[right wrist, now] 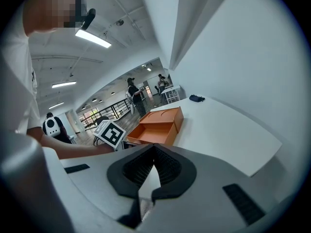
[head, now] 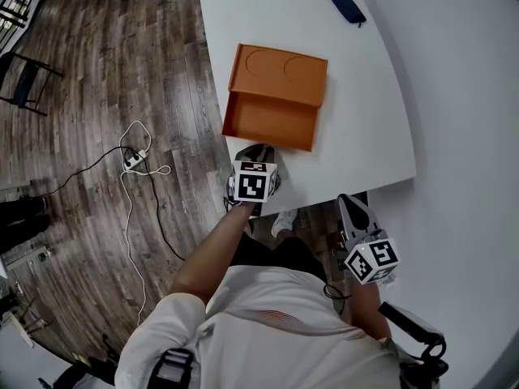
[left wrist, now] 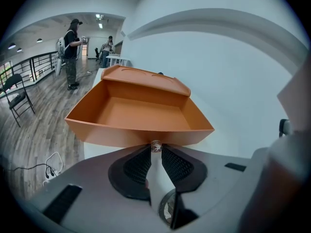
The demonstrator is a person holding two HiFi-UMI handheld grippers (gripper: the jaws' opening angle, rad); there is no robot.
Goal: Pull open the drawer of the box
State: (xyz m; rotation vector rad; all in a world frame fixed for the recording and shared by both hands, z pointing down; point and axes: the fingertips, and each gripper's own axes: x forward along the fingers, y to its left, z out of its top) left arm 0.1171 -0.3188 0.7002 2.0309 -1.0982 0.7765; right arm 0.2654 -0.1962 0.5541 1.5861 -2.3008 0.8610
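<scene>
An orange box (head: 284,71) lies on the white table (head: 365,128). Its drawer (head: 272,121) stands pulled out toward the table's near edge, and its inside is bare. At the drawer's front wall my left gripper (head: 258,152) is shut on a small metal knob (left wrist: 155,146), which sits pinched between the pad tips. In the left gripper view the drawer (left wrist: 136,113) fills the middle, with the box top (left wrist: 146,76) behind it. My right gripper (head: 351,207) hangs off the table's near edge, shut on nothing. The right gripper view shows the box (right wrist: 160,125) far ahead to the left.
A dark blue pouch (head: 346,6) lies at the table's far right. Cables and a power strip (head: 134,160) trail over the wooden floor to the left. A folding chair (head: 24,79) stands farther left. People stand in the background (left wrist: 72,52).
</scene>
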